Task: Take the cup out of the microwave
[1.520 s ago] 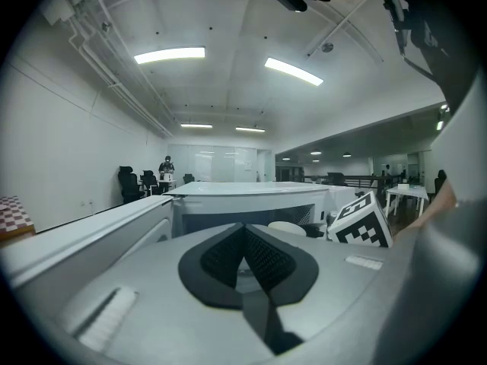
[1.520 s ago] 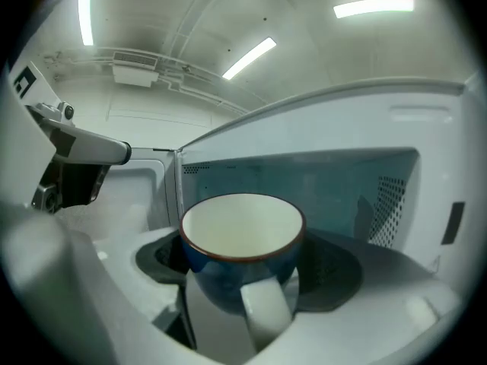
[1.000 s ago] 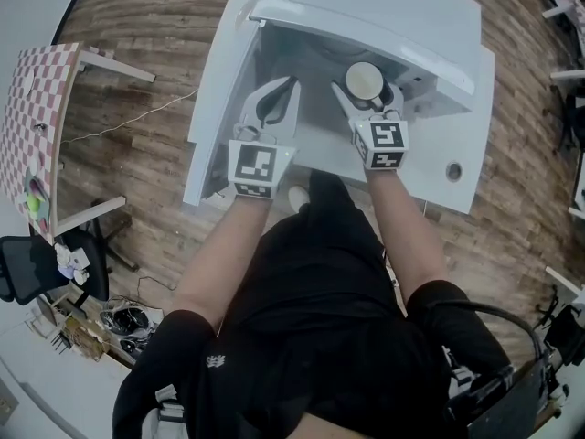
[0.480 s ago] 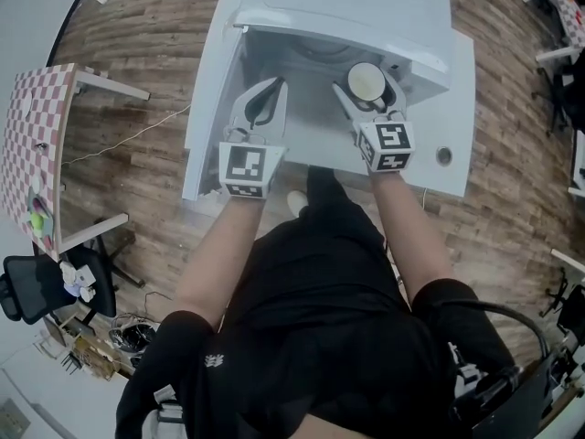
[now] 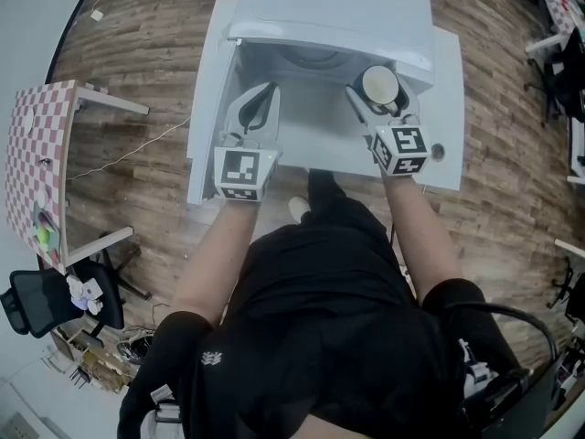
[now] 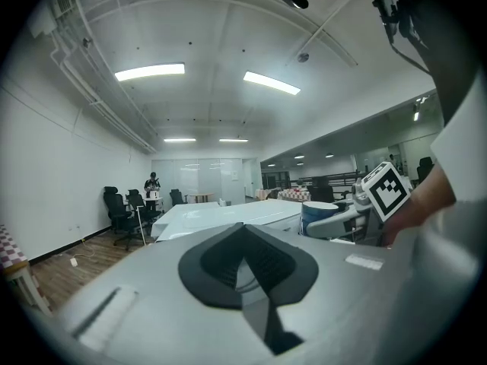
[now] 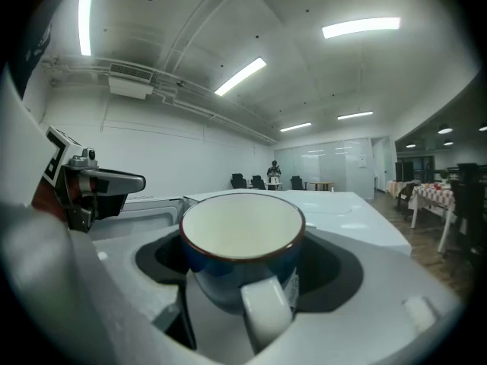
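A blue cup (image 5: 379, 87) with a cream inside and a white handle hangs in the air at the right of the white microwave's (image 5: 338, 12) open front. My right gripper (image 5: 379, 90) is shut on the cup (image 7: 242, 257), jaws spread wide round its body and the handle turned back toward me. My left gripper (image 5: 270, 91) is shut and empty, its tips meeting, in front of the left half of the opening. The left gripper view looks along those meeting tips (image 6: 243, 226) and shows the cup (image 6: 316, 213) off to the right.
The microwave door (image 5: 206, 90) stands swung out at the left. The microwave rests on a white table (image 5: 443, 167) with a round hole (image 5: 437, 152). A checkered table (image 5: 32, 135) and a black office chair (image 5: 41, 291) stand left on the wood floor.
My right gripper has risen with the cup and drifted to the right in the head view. The left gripper has risen a little, still shut.
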The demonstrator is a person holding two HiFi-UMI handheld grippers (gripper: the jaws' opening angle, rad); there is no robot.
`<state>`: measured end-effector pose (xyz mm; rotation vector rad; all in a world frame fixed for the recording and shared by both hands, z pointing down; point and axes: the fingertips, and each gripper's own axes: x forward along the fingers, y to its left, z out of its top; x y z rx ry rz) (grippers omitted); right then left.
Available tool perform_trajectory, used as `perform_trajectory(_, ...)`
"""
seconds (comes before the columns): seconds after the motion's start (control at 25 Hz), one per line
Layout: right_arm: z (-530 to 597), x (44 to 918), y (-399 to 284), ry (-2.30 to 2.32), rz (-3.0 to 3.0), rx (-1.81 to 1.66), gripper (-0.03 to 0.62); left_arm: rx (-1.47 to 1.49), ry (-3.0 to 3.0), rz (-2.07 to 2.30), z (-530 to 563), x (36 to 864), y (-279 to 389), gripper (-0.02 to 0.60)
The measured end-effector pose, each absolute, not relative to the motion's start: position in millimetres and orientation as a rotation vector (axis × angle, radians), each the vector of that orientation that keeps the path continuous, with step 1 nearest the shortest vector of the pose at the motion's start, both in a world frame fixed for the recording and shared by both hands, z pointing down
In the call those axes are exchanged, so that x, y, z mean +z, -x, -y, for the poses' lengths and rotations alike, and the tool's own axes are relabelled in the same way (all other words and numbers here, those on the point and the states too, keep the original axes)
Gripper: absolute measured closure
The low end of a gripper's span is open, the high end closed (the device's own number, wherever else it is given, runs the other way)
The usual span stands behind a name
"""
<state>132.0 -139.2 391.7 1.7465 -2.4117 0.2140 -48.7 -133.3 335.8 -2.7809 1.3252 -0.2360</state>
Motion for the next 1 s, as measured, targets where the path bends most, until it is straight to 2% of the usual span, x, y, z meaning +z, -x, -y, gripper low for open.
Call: perform_trajectory(1.0,151,384,-142,-1.757,2.423,0.217,0.195,-0.226,2.785,-1.294,151,325,33,0.581)
